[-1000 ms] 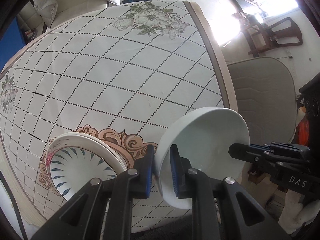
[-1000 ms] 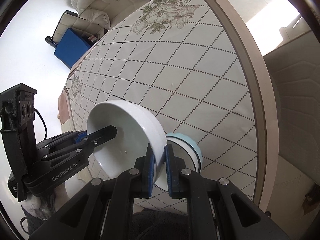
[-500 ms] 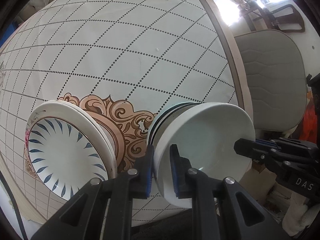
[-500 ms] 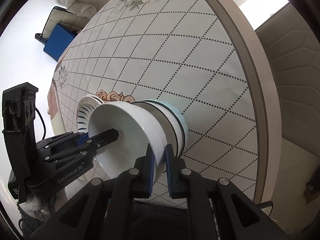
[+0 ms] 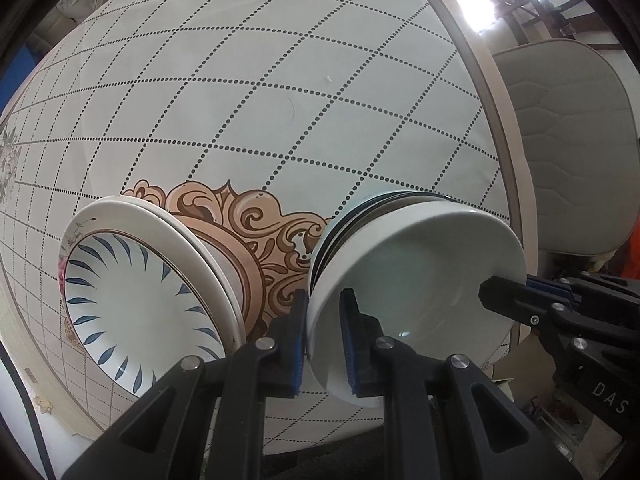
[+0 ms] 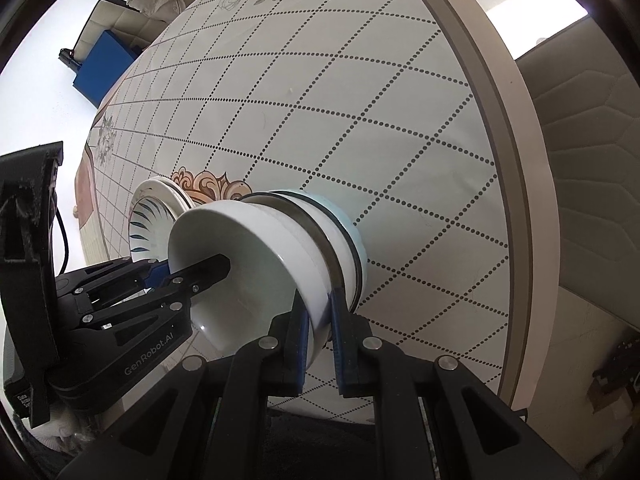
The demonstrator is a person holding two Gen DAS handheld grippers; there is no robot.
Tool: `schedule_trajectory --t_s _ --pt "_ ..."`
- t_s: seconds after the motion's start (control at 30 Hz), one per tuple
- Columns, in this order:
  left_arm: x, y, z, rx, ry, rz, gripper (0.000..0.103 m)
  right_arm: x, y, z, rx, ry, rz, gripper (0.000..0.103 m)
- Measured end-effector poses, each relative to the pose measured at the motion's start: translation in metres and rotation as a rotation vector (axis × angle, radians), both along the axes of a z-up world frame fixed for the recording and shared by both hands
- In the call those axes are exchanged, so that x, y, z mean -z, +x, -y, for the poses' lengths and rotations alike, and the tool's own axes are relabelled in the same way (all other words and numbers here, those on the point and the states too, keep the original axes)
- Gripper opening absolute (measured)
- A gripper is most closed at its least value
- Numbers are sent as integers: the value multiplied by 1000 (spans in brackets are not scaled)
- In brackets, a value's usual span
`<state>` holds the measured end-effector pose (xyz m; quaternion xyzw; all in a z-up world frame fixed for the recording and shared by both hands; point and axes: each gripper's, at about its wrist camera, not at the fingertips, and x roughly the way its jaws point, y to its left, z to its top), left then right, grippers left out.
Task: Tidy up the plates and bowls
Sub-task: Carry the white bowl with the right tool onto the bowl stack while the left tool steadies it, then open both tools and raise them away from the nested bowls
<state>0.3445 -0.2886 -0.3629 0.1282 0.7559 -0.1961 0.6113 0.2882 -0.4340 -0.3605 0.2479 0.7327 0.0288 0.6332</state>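
Left wrist, one white bowl [image 5: 420,272], two tools

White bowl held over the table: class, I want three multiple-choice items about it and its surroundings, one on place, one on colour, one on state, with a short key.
1. Where is the white bowl?
A. inside the stack of bowls
B. on the stack of plates
C. on the chair

2. What colour are the leaf strokes on the top plate?
A. red
B. blue
C. green

3. How is the white bowl held?
A. by the left claw alone
B. by no claw
C. by both claws, the right claw too, on opposite rim sides

Key:
1 A, it sits nested in the bowls below it.
2 B, blue strokes ring the plate's well.
3 C, each wrist view shows its own pads pinching the rim and the other claw across the bowl.
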Motion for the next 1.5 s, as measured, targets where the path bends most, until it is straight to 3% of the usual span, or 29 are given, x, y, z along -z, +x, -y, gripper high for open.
schedule_trajectory --t_s 0.1,0.33,0.5,0.57,0.67,0.77,0.83,0.9,1.0,1.27,1.37,1.5 --pt "2 -3 1 -4 0 -3 14 -1 1 -1 -19 -42 -1 12" --pt "0 -4 -1 -16 0 6 14 0 2 3 -12 -36 -14 12" --pt "-18 -7 -7 -30 27 86 15 -5 -2 3 -11 -56 2 12" --pt "-28 -12 -9 -37 42 133 15 -12 -4 1 -25 -110 24 18" --pt "-44 -24 -16 -52 39 188 15 -28 -12 -2 -50 -197 67 35" --pt "-61 -38 -24 -70 45 258 29 -47 -25 -7 -80 -285 122 56" --pt "-70 -46 -29 -96 34 289 33 -59 -36 -8 -86 -328 151 78" --pt "-77 -56 -35 -110 43 313 41 -70 -47 -9 -88 -367 180 88" --pt "-89 -71 -39 -119 42 349 61 -86 -65 -11 -86 -415 213 88" --pt "-137 -111 -42 -153 9 440 66 -143 -116 -21 -64 -450 307 92" --pt "-158 -122 -48 -181 -24 461 79 -166 -132 -28 -49 -445 341 94" --pt "-180 -133 -54 -202 -36 505 79 -195 -147 -37 -38 -477 391 94"
